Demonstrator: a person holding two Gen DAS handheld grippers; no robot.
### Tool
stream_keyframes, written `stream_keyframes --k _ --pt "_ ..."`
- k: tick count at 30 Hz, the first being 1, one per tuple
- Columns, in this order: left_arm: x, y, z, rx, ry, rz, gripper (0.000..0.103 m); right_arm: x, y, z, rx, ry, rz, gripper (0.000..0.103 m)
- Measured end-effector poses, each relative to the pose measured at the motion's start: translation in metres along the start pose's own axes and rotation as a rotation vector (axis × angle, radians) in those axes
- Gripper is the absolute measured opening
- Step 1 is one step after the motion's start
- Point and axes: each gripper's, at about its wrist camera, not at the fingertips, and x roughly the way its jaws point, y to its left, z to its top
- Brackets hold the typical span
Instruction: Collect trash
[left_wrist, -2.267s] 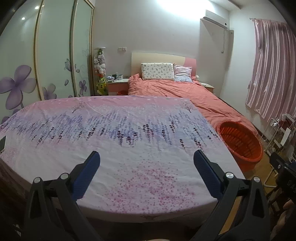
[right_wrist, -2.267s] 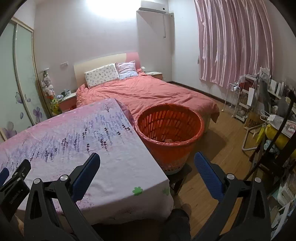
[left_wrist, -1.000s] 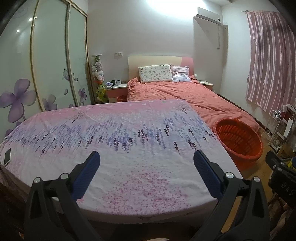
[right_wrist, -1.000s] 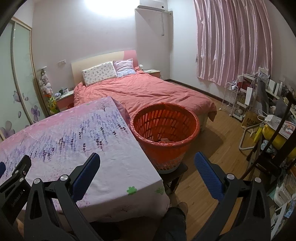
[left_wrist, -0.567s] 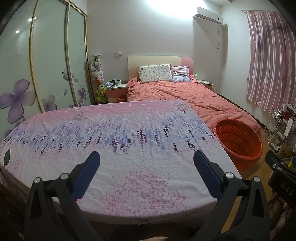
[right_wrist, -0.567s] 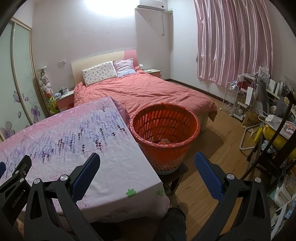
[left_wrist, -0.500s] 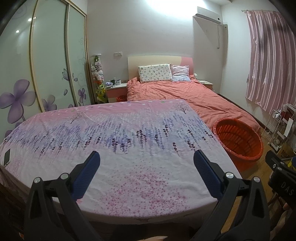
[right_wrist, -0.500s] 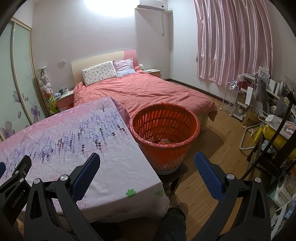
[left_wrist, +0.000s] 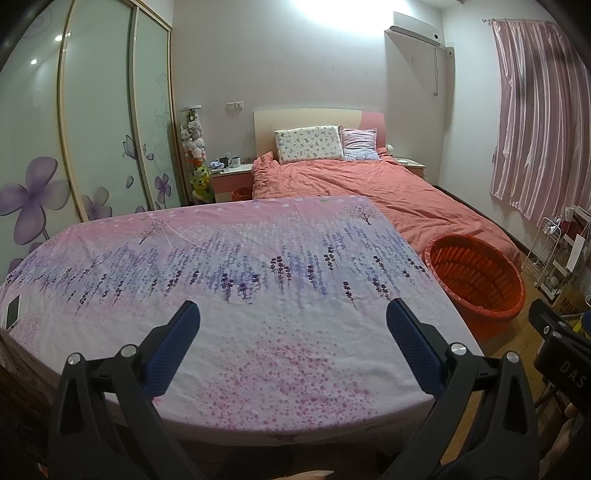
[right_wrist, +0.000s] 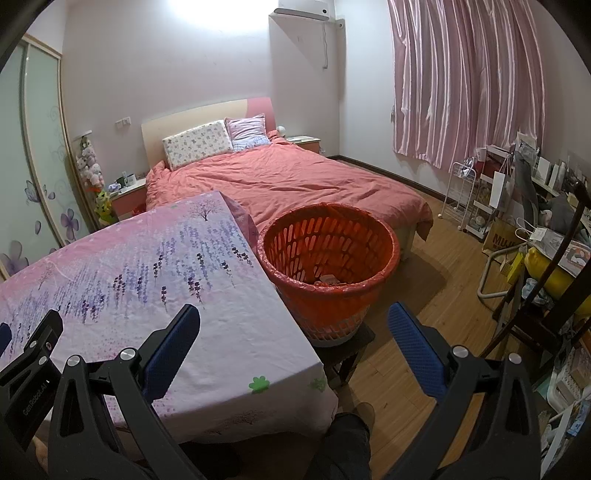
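An orange laundry-style basket (right_wrist: 328, 251) lined with a red bag stands on a low stool at the table's right side, also seen in the left wrist view as the basket (left_wrist: 476, 273). A few pieces of trash (right_wrist: 327, 278) lie at its bottom. My left gripper (left_wrist: 291, 332) hangs open over the near part of the floral tablecloth (left_wrist: 240, 266), holding nothing. My right gripper (right_wrist: 293, 332) is open and empty, hovering above the table's right corner in front of the basket. No loose trash shows on the cloth.
A phone (left_wrist: 13, 312) lies at the table's far left edge. A bed with an orange cover (right_wrist: 295, 177) sits behind the table. Cluttered shelves and a chair (right_wrist: 535, 236) crowd the right side. A person's foot (right_wrist: 351, 424) stands on the wooden floor below.
Both grippers have drawn slightly back from the table since 2.3 s ago and stayed open. Over the last half second nothing visibly moved.
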Motion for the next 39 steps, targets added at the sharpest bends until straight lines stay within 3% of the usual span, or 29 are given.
stream_keyframes --k 39 --pt "-0.0001 0.0006 -0.0012 -0.002 0.004 0.001 0.099 0.0038 -0.0009 0.0011 -0.001 0.005 0.003 0.101"
